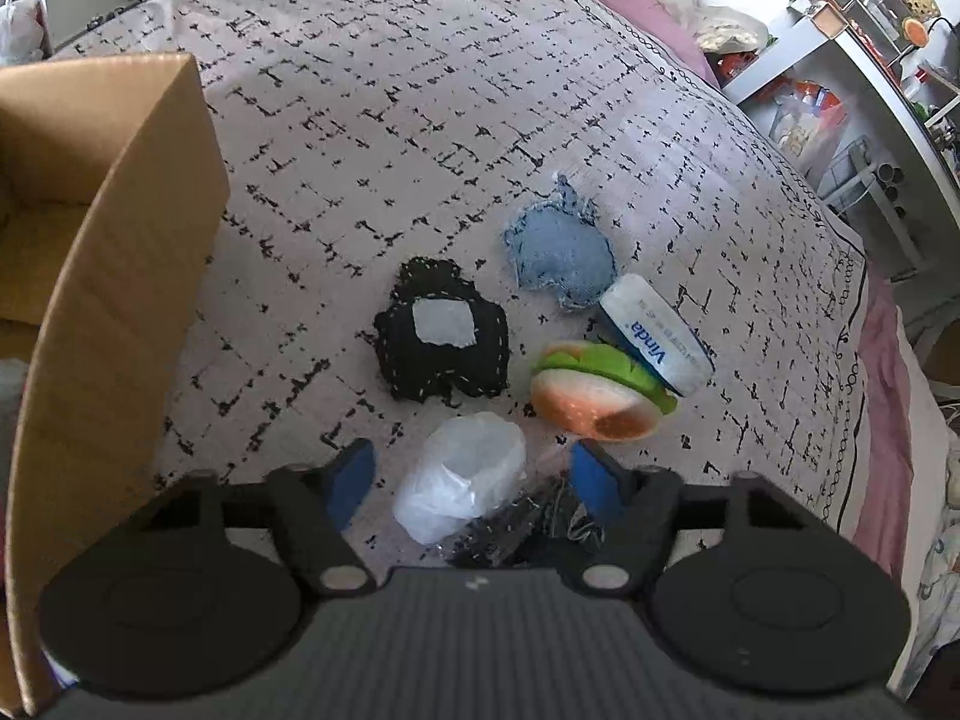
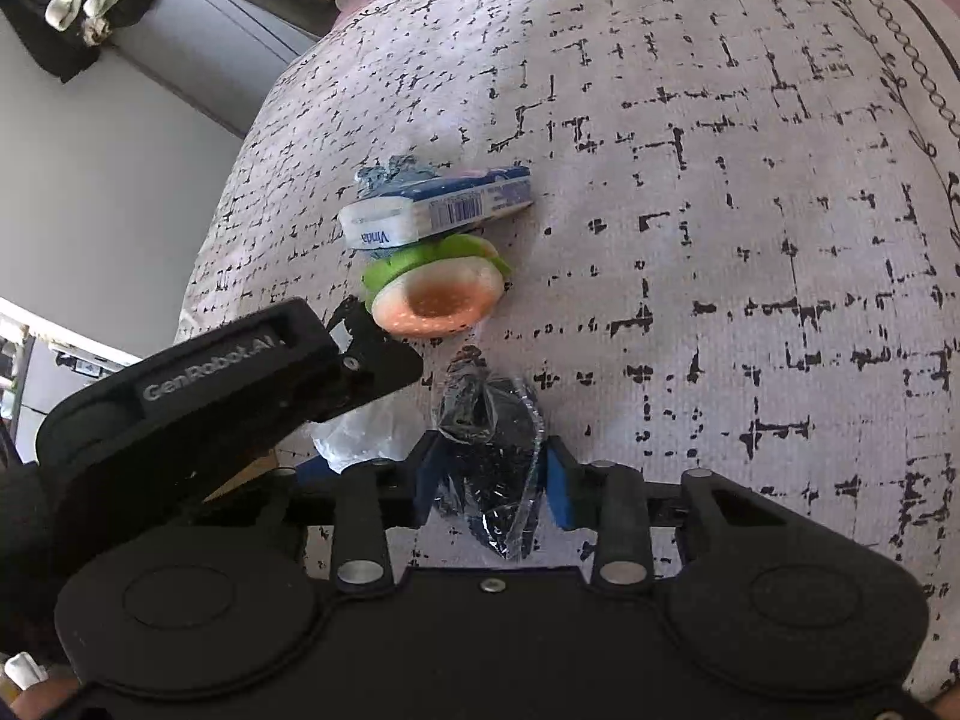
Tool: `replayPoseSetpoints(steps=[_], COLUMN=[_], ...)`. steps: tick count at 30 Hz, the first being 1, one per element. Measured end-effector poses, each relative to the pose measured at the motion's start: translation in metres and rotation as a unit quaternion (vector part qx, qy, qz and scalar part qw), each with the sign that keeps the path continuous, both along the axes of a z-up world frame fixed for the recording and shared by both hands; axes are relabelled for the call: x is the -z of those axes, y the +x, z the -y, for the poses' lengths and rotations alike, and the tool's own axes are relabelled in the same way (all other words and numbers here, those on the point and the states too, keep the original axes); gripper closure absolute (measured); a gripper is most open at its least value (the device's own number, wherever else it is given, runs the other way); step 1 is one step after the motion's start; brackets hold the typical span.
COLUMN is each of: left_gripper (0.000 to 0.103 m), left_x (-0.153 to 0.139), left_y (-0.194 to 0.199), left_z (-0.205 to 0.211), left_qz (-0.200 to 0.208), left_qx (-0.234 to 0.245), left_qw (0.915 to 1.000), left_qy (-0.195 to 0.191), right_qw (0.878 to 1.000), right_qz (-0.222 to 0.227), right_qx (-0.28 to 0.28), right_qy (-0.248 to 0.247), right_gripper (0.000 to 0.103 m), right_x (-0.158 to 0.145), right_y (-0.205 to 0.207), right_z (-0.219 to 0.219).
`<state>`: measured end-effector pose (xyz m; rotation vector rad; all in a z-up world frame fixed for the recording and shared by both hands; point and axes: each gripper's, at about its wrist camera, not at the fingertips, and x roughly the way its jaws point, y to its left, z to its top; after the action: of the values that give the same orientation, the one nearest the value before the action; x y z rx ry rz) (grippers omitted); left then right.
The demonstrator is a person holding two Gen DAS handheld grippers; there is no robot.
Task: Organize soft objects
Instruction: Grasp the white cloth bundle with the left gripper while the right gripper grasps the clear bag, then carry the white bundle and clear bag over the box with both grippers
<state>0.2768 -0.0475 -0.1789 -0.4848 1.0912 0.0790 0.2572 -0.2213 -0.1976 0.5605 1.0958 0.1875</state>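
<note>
A: Nearest, what does each claw have?

B: The right claw (image 2: 489,483) is clamped on a dark crinkly bag (image 2: 489,450) on the bed (image 2: 720,210). The left claw (image 1: 471,480) stands released around a white plastic bag (image 1: 462,483), pads not touching it.

A: Beyond them?

B: A toy burger (image 1: 591,396), with a Vinda tissue pack (image 1: 657,333) touching it behind, a black stitched pouch (image 1: 441,339) and a denim pouch (image 1: 561,258). A cardboard box (image 1: 108,228) sits left.

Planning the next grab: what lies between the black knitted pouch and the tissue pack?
In the left wrist view, the burger toy sits between the black knitted pouch and the tissue pack, leaning against the pack; bare bedspread separates it from the pouch.
</note>
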Motion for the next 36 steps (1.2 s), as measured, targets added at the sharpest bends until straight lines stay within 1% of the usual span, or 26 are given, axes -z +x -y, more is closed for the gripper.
replayPoseSetpoints(steps=[2,4,6,10,12,17,20,28,36], left_gripper=[0.061,0.061,0.061,0.061,0.061,0.061,0.061,0.061,0.061], left_x=[0.003,0.003,-0.003,-0.018,-0.026,-0.045,-0.055,-0.085,-0.107], left_y=[-0.001,-0.003,-0.008,-0.017,-0.023,-0.035,-0.045,-0.07,-0.09], left_z=[-0.001,-0.002,-0.001,-0.001,-0.001,-0.001,-0.003,-0.013,-0.03], left_qz=[-0.007,-0.011,-0.002,0.015,0.023,0.043,0.053,0.081,0.103], left_qx=[-0.001,-0.001,0.002,0.002,0.0,0.002,-0.002,-0.006,-0.007], left_qw=[1.0,0.9999,1.0,0.9999,0.9997,0.999,0.9984,0.9963,0.9937], left_qy=[-0.003,-0.01,-0.004,0.004,0.008,0.015,0.019,0.028,0.044], right_qw=[1.0,1.0,0.999,0.996,0.996,0.994,0.992,0.99,0.985], right_qz=[0.003,0.006,0.012,0.03,0.032,0.046,0.06,0.097,0.131], right_qx=[0.0,0.005,0.022,0.048,0.054,0.052,0.052,0.04,0.024], right_qy=[-0.005,-0.012,-0.023,-0.067,-0.071,-0.083,-0.099,-0.099,-0.111], right_gripper=[0.07,0.071,0.071,0.071,0.072,0.072,0.072,0.072,0.072], right_x=[-0.002,-0.005,-0.008,-0.015,-0.017,-0.024,-0.031,-0.053,-0.073], right_y=[-0.001,-0.002,-0.005,-0.01,-0.012,-0.02,-0.025,-0.034,-0.049], right_z=[0.0,0.002,0.008,0.017,0.019,0.021,0.019,0.012,0.0])
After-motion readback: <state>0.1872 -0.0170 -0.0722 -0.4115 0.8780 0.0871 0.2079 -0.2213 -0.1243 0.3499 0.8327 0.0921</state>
